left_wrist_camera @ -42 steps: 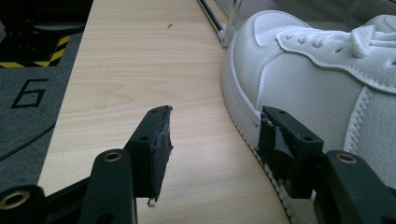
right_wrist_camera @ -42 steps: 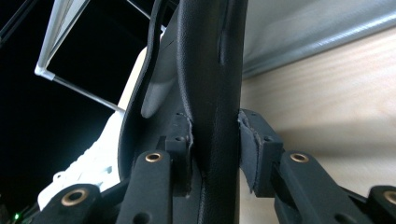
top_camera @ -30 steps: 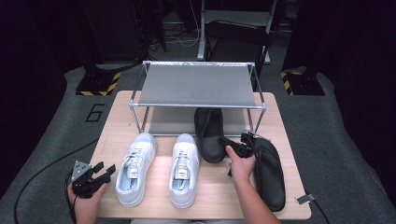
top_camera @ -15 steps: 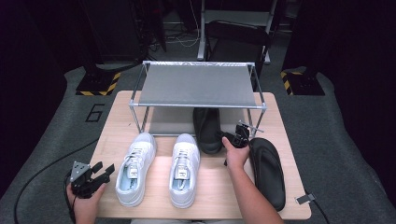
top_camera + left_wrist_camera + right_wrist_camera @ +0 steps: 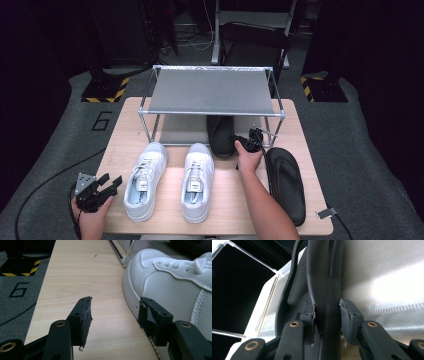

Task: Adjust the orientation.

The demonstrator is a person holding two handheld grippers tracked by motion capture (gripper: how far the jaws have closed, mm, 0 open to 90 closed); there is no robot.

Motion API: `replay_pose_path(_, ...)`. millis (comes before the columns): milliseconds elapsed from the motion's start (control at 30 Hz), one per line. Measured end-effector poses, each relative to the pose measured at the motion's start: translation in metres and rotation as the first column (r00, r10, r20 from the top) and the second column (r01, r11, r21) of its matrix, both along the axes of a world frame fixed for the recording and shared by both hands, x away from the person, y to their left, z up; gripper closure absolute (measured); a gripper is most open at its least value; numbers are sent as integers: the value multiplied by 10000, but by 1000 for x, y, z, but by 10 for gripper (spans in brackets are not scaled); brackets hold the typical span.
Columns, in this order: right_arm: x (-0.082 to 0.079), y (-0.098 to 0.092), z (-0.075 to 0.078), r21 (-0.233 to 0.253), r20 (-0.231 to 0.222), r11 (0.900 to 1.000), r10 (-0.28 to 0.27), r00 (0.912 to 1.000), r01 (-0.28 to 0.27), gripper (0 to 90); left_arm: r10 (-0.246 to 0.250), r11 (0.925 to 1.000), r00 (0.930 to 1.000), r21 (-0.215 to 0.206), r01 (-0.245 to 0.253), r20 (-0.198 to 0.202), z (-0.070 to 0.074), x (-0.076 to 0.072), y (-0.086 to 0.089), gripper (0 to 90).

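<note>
**Right claw clamped on the black shoe under the rack**

My right claw [image 5: 253, 138] is pinched on the heel edge of the black shoe [image 5: 221, 134], its pads pressing the rim from both sides in the right gripper view. That shoe lies on the tabletop [image 5: 227, 200] with its toe under the metal rack [image 5: 212, 93], heel toward me. My right forearm reaches forward from the near edge, hand [image 5: 247, 159] just behind the heel. The second black shoe [image 5: 286, 184] lies just right of that arm. My left claw [image 5: 107, 182] rests low at the near left corner, jaws apart and holding nothing, just beside the left white sneaker [image 5: 144, 179]; the other white sneaker [image 5: 197, 180] sits next to it.
</note>
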State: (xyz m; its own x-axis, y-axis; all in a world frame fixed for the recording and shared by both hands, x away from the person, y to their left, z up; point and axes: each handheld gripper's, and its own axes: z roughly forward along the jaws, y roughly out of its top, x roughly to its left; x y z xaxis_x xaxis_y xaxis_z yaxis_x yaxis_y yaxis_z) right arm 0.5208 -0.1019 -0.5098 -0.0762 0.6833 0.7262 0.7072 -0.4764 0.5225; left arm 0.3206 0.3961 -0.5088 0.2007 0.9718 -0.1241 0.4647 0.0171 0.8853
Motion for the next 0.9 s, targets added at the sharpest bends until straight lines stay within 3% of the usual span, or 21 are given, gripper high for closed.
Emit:
replay_pose_path(33,2,0,-2,-3,82,10000,-8,10000,8,667,70,10000,9999,-54,-69,120,-1,0,0,436)
replay_pose_path(67,3,2,-1,53,-144,10000,-39,9999,39,667,-2,10000,10000,-61,2,-16,0,-1,1,436)
replay_pose_path(100,5,1,-2,-133,75,9998,117,9999,-116,667,22,10000,10000,-70,-23,-19,0,-1,2,436)
replay_pose_path(167,8,3,-2,-437,-107,9990,-141,9998,136,667,59,9999,10000,-81,-59,-19,0,-1,2,436)
replay_pose_path(233,12,5,0,-405,-201,9992,-66,9998,58,667,114,9999,9999,-112,-114,19,-1,-1,3,436)
replay_pose_path(267,13,7,-1,-191,-125,9998,-112,9999,109,667,117,9998,9999,-131,-117,35,-1,0,4,436)
replay_pose_path(300,14,6,-2,-284,2,9996,-33,10000,33,667,103,9999,9999,-136,-103,-23,-1,-1,5,436)
replay_pose_path(333,16,8,-1,-118,-235,9999,-116,9997,113,667,109,9998,9999,-142,-109,-25,-1,0,5,436)
replay_pose_path(467,22,8,-2,-407,-138,9991,-157,9998,151,667,106,9998,9999,-165,-106,-18,-1,0,5,436)
replay_pose_path(500,23,8,-3,-180,-81,9997,-182,9998,180,667,102,9998,9999,-167,-103,-19,-1,0,5,436)
replay_pose_path(633,27,11,-3,-51,-6,9997,-223,9998,223,668,251,9995,9996,-198,-250,91,-2,0,6,436)
replay_pose_path(667,27,11,-3,-126,-143,9996,-257,9996,255,668,183,9996,9998,-194,-184,-48,-1,-1,7,436)
replay_pose_path(800,31,14,-4,246,-137,9993,-263,9996,266,668,223,9996,9997,-191,-224,-66,-2,-1,8,436)
replay_pose_path(900,34,14,-7,-49,15,9998,-216,9998,216,668,223,9996,9997,-189,-225,-62,-2,-2,8,436)
